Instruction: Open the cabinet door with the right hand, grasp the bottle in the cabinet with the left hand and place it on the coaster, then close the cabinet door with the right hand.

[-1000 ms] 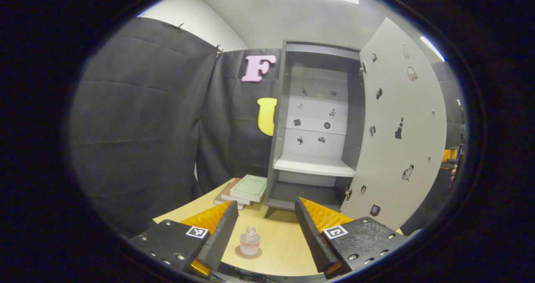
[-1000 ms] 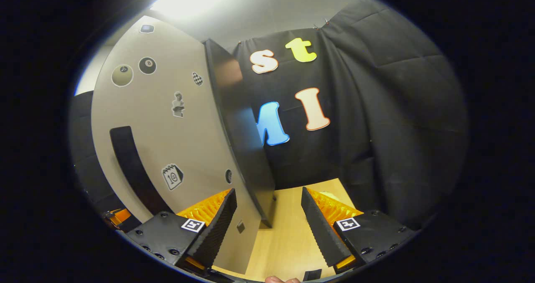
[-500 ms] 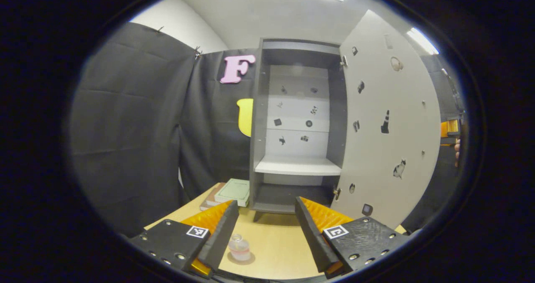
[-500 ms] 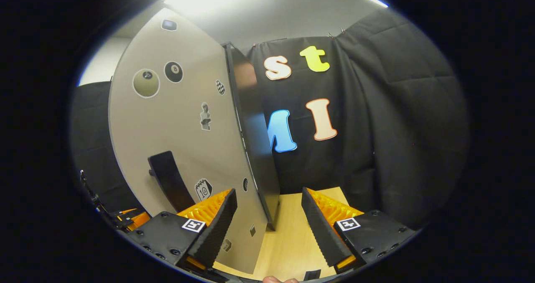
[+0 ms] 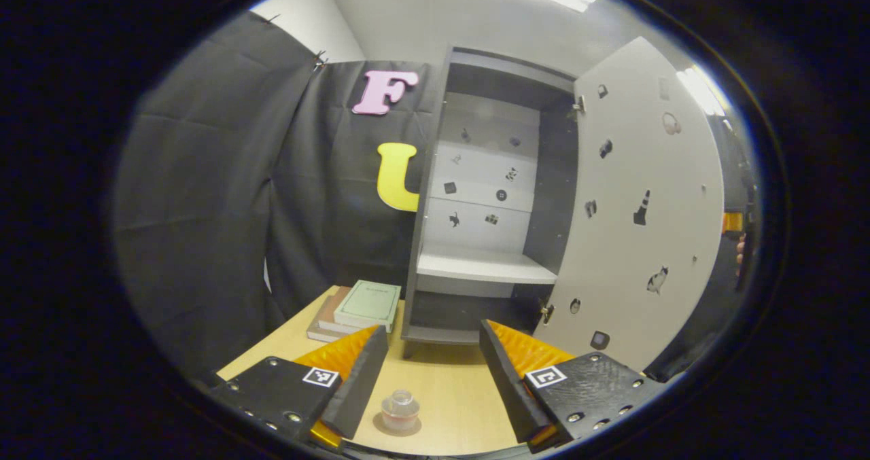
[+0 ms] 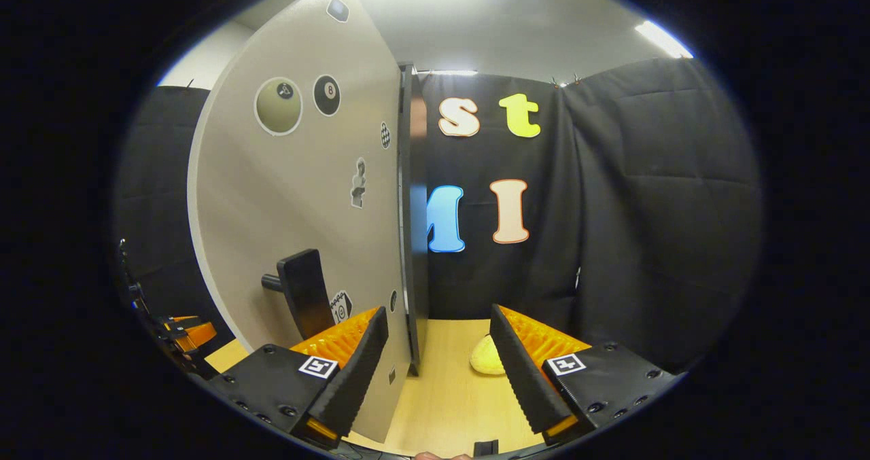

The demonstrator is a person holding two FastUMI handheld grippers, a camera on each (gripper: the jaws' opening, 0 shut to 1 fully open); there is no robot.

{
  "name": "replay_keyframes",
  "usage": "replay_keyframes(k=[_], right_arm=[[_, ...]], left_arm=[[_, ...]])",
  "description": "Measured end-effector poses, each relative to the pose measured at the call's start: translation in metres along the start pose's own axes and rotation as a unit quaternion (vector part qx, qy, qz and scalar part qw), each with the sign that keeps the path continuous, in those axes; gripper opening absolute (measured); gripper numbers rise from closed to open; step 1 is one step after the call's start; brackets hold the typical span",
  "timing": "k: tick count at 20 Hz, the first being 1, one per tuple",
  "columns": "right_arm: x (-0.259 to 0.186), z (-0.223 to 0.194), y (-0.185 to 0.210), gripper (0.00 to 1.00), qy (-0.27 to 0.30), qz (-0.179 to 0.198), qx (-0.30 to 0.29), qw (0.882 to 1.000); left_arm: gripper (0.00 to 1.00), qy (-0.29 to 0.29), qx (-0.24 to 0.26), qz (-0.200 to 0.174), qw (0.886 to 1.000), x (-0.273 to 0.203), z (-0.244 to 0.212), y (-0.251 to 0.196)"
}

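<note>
A small clear bottle with pinkish liquid stands on a round coaster on the wooden table, just in front of my left gripper. That gripper is open and holds nothing. The grey cabinet stands open, its shelves bare, and its door is swung out to the right. In the right gripper view I face the door's outer side with its dark handle. My right gripper is open, and the door's edge stands between its fingers, near the left one.
A stack of books lies left of the cabinet. A yellow lump rests on the table behind the door. The other gripper and a hand show past the door's outer edge. Black cloth walls close the booth.
The right gripper has moved along the door's outer side; I see the door more edge-on and the handle nearer. The left gripper has shifted slightly above the bottle, which stays on the coaster.
</note>
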State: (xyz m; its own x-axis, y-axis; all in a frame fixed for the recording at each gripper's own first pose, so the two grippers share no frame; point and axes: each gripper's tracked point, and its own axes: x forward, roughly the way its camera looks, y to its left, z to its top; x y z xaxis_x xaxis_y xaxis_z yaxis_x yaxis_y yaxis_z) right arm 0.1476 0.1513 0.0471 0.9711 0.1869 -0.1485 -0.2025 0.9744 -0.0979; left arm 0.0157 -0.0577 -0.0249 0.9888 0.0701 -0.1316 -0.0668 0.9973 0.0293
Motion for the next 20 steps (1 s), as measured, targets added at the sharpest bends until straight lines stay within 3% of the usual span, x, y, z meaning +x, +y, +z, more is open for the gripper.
replay_keyframes(k=[1, 2, 8, 10, 11, 12, 13, 20], right_arm=[[0.002, -0.003, 0.014, 0.96, 0.008, 0.009, 0.002, 1.0], [0.003, -0.001, 0.026, 0.89, 0.008, 0.017, 0.002, 1.0], [0.016, -0.004, 0.098, 0.89, 0.017, 0.059, 0.007, 0.998], [0.023, -0.007, 0.118, 0.89, 0.025, 0.072, -0.005, 0.997], [0.026, -0.007, 0.127, 0.89, 0.027, 0.078, -0.013, 0.997], [0.032, -0.009, 0.133, 0.89, 0.027, 0.085, -0.016, 0.996], [0.034, -0.009, 0.141, 0.96, 0.027, 0.091, -0.016, 0.995], [0.06, -0.016, 0.22, 0.96, 0.035, 0.168, -0.033, 0.985]], left_arm=[[0.82, 0.001, -0.003, 0.01, 1.0, 0.002, 0.0, 0.014], [0.82, 0.006, -0.005, 0.019, 1.0, 0.012, -0.001, 0.03], [0.87, 0.018, -0.02, 0.06, 0.998, 0.002, -0.003, 0.095], [0.82, 0.018, -0.008, 0.073, 0.997, -0.005, -0.003, 0.11], [0.87, 0.02, -0.002, 0.079, 0.997, -0.009, -0.007, 0.117], [0.84, 0.023, 0.001, 0.081, 0.996, -0.013, -0.01, 0.122], [0.84, 0.026, 0.004, 0.081, 0.996, -0.017, -0.01, 0.126], [0.82, 0.026, 0.024, 0.093, 0.995, -0.038, -0.001, 0.158]])
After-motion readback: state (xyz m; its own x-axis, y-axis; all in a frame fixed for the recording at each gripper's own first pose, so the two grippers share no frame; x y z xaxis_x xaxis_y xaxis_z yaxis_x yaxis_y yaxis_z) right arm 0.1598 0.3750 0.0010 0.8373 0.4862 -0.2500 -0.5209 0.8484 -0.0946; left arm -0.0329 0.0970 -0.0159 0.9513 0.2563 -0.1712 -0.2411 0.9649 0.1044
